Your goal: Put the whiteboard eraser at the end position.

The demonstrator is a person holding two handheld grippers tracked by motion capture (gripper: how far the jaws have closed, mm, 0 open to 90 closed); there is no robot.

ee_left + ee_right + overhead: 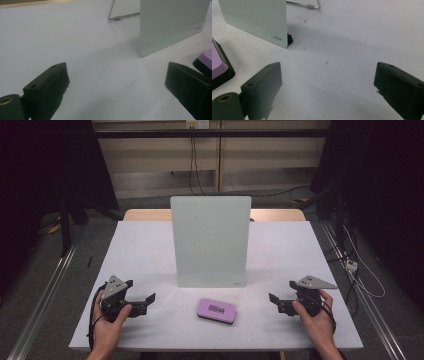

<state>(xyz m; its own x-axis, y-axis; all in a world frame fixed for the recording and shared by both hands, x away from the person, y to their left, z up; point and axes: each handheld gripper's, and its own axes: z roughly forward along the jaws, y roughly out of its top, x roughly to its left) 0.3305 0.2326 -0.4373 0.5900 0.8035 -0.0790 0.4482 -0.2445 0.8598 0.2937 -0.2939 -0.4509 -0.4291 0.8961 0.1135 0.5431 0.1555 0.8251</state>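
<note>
1. At the left of the white table [150,245], the left gripper [141,295] is held low by the person's left hand [111,317]; its two black jaws are spread wide with nothing between them, a state confirmed in the left gripper view, where bare tabletop is seen in the gap.
2. A cable is seen looping from that gripper down past the near-left table edge.
3. At the table's centre, a pale upright board [210,240] is stood facing the person, propped from behind on a wire stand [117,17]; much of the far tabletop is blocked by it.
4. Small grey lettering is carried at the board's lower right corner [277,37]; it appears to read "deli", though it is too blurred to be settled.
5. Just in front of the board, apart from it, a flat eraser [216,310] with a purple top and black base is lain on the table between the two grippers; dark printing is borne on its top, too small to be read.
6. At the right, the right gripper [283,291] is held by the right hand [315,315], jaws likewise parted wide and empty, a grey three-cornered plate shown on top.
7. Cables and metal rails are seen on the grey floor beyond and beside the table.
</note>
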